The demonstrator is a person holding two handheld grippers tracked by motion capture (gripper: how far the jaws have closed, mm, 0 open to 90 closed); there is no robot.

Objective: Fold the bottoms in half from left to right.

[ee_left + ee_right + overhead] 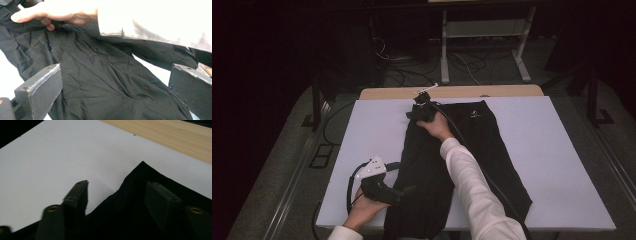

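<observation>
A pair of black trousers [452, 165] lay lengthwise in the middle of the white table cover [562, 165], from the upper centre of the high view down to the bottom edge. The right gripper [418, 113] was at the upper left corner of the garment. In the right gripper view its jaws stood partly apart over that corner, one above bare white cover, one above cloth, and did not yet pinch it. The left gripper [408, 190], at the lower left, had its jaws wide open beside the cloth edge. I think a good grip needs the right jaws lower, so both layers of the corner come between the pads before closing fully.
</observation>
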